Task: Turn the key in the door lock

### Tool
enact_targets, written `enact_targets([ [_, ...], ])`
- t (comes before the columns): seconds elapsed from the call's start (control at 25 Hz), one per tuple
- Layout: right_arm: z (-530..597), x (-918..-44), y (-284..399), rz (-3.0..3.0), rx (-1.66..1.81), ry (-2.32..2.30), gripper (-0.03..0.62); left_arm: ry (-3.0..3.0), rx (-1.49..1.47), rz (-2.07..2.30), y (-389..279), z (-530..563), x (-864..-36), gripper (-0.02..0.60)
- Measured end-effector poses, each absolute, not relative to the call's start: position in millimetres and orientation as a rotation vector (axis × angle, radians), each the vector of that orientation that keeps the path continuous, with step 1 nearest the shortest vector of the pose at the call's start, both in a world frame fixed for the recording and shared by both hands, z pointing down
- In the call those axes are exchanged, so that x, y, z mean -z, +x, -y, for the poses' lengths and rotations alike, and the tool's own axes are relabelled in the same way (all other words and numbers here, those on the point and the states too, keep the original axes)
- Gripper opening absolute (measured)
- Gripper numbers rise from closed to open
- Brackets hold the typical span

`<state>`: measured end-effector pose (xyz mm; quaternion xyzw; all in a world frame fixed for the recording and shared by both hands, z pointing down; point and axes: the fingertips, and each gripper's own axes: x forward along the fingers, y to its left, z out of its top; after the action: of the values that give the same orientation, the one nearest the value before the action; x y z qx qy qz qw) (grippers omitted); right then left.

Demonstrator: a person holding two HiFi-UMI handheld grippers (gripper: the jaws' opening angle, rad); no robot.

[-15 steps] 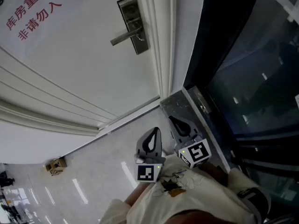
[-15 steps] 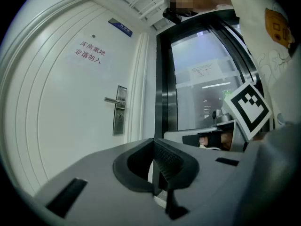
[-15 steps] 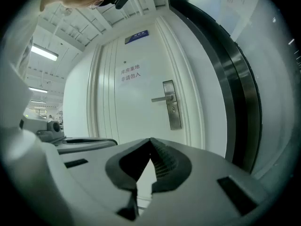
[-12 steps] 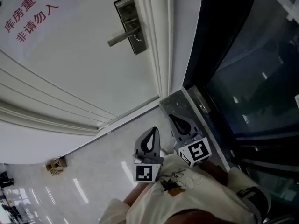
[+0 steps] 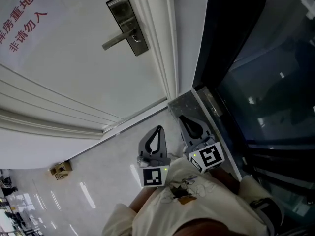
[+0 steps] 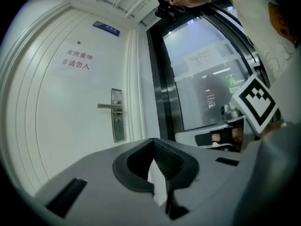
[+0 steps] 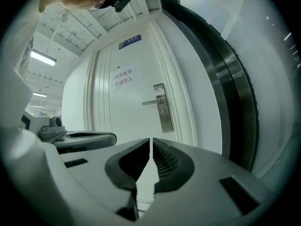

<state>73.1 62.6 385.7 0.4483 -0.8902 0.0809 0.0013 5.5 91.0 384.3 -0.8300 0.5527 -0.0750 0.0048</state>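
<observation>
The door lock (image 5: 127, 24) is a tall, narrow brushed-metal plate mounted upright on the white door (image 5: 74, 77), close to its right edge. Its lever handle (image 5: 114, 40) extends level to the left. A small round cylinder (image 5: 138, 39) sits below the lever. Whether a key is inserted cannot be determined.

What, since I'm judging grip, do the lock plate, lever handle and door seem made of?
Lock plate: probably brushed steel, grey with a dull satin sheen.
Lever handle: likely the same metal, matching grey gloss.
Door: white painted, smooth; wood or metal beneath cannot be told.
</observation>
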Motion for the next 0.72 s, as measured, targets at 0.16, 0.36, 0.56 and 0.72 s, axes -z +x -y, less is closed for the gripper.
enact_targets([
  [0.16,-41.4,-392.4,75.7,2.822,-0.272,1.358,0.054,-2.437,0.316,-1.785,-11.6,-45.5,-371.5,0.010],
  [0.36,-2.2,-393.8,60.2,2.806,-0.282,1.376,0.078,-2.240,0.408,-1.630,-28.6,28.6,-339.8,0.068],
  [0.56,51.3,-383.7,41.0,2.774,-0.272,1.481,0.078,-1.980,0.643,-1.336,-30.9,110.7,-326.6,0.101],
  [0.72,82.7,-375.2,31.2,2.697,-0.145,1.550,0.078,-2.082,0.579,-1.273,-31.0,151.7,-323.5,0.102],
])
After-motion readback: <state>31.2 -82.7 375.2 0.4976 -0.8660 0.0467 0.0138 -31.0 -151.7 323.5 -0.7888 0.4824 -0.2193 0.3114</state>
